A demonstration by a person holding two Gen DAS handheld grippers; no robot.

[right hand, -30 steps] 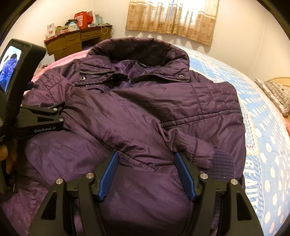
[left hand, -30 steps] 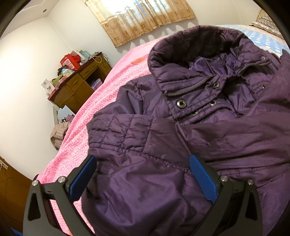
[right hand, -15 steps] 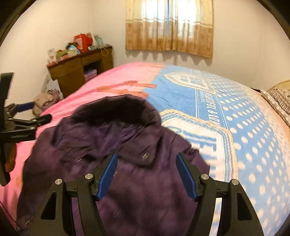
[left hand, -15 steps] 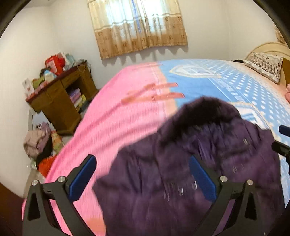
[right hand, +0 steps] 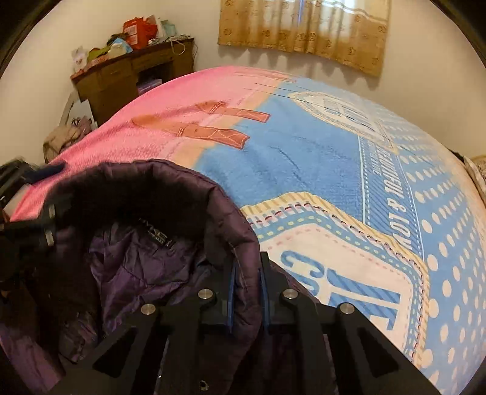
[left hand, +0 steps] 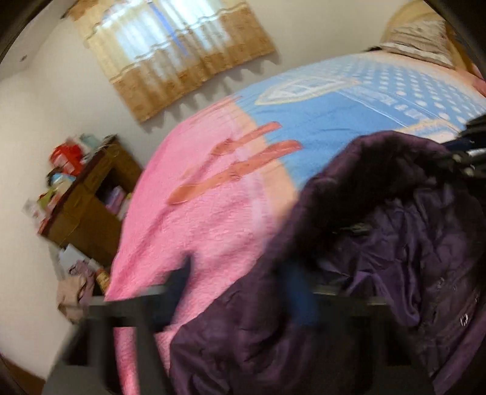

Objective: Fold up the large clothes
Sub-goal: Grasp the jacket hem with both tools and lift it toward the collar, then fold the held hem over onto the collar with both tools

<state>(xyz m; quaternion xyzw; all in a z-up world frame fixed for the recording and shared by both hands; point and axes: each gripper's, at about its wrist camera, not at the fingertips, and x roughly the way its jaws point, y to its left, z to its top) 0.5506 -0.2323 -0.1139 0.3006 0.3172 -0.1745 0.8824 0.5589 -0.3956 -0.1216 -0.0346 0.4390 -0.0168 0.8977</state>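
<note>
A large dark purple padded jacket point(right hand: 127, 261) lies on the bed, collar up and open, lining and label showing. My right gripper point(right hand: 246, 285) is shut on the right edge of the jacket's collar, fabric pinched between its blue pads. In the left wrist view the jacket point(left hand: 379, 273) fills the lower right. My left gripper point(left hand: 243, 291) is heavily motion-blurred at the jacket's left collar edge; its jaws look narrowed around the fabric, but the blur hides whether they grip. The left gripper also shows at the left edge of the right wrist view point(right hand: 36, 221).
The bed cover point(right hand: 334, 158) is pink on the left and blue with white dots on the right. A cluttered wooden desk point(right hand: 133, 73) stands by the far wall, with clothes piled on the floor point(right hand: 60, 136). A curtained window point(right hand: 303, 27) is behind. Pillows point(left hand: 419, 39) lie far right.
Both grippers have moved up to the jacket's collar. The right gripper has shut on the collar's right edge. The left gripper's jaws have narrowed and it is moving fast.
</note>
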